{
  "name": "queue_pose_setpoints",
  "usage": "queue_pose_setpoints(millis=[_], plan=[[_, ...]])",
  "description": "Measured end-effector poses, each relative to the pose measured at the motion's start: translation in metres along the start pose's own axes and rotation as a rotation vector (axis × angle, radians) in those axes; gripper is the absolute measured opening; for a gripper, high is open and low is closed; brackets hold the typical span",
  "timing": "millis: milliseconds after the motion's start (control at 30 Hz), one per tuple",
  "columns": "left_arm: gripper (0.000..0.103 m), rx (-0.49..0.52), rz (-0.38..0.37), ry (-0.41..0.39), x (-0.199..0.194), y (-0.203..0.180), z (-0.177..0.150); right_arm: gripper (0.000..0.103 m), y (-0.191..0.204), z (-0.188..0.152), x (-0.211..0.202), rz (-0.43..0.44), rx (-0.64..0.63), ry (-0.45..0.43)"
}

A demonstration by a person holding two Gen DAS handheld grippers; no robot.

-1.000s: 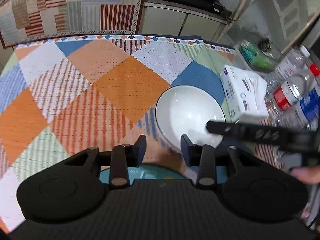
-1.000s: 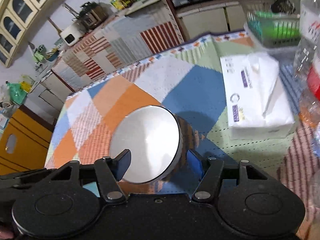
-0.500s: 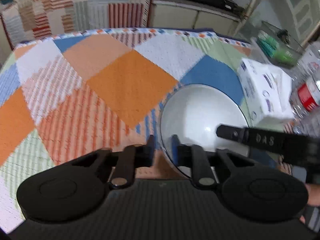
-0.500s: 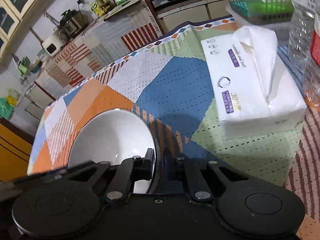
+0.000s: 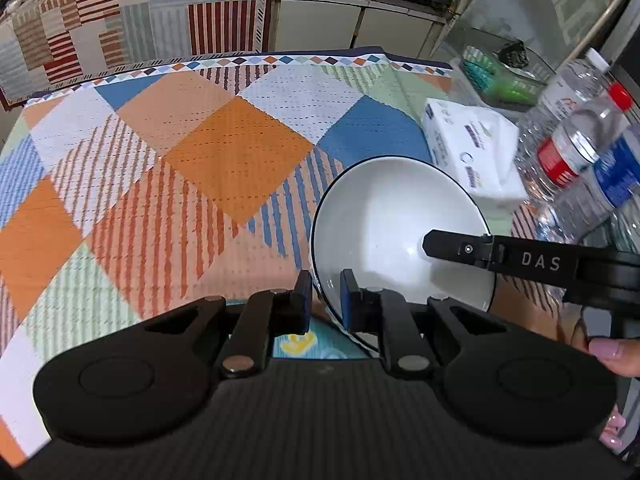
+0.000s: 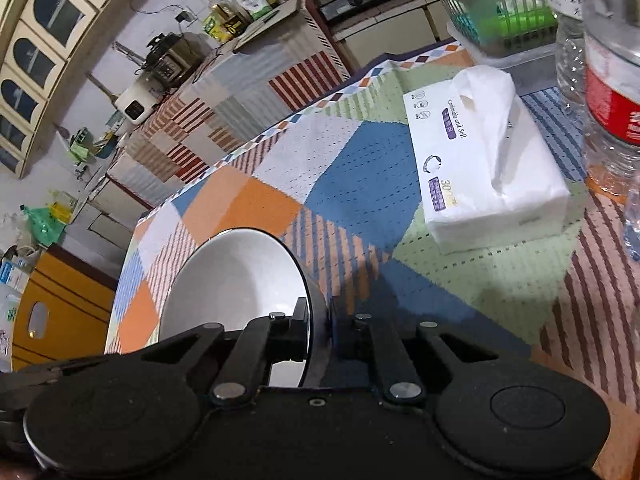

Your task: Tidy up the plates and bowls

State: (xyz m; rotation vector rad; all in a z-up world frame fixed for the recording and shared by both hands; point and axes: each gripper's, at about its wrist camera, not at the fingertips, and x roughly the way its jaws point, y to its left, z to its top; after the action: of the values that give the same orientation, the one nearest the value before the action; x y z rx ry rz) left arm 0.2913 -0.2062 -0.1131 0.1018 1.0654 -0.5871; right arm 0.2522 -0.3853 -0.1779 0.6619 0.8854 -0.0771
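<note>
The white bowl [image 5: 400, 232] now has both tools pinched on its rim, where a second ago the left hand-held gripper [image 5: 326, 294] stood wide and short of it; the left one holds the near edge, one finger inside and one outside, and the right hand-held gripper [image 6: 319, 332] holds the opposite side, the bowl tilted above the patchwork cloth of the bench [image 5: 224, 160]. Only the left view shows the right tool's arm marked "DAS" across the bowl – and a thumb with a pink nail under it. Only the right view shows the tissue pack [image 6: 488, 168] close enough to read "and Soft", beside red-labelled water bottles [image 6: 612, 92] and a basket [image 6: 500, 12]
</note>
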Motion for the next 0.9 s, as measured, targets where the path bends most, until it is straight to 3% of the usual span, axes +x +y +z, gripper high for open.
queue_pose_setpoints(millis=[200, 500, 900], plan=[[0.014, 0.048, -0.042, -0.015, -0.046, -0.01, -0.011, 0.014, 0.011, -0.012, -0.04, 0.033, -0.046, -0.023], [0.014, 0.038, -0.14, -0.006, -0.111, -0.019, -0.034, 0.015, 0.035, -0.039, -0.111, 0.062, -0.167, -0.05], [0.014, -0.014, -0.22, 0.129, -0.145, -0.029, -0.072, 0.016, 0.046, -0.07, -0.172, 0.05, -0.226, -0.035]])
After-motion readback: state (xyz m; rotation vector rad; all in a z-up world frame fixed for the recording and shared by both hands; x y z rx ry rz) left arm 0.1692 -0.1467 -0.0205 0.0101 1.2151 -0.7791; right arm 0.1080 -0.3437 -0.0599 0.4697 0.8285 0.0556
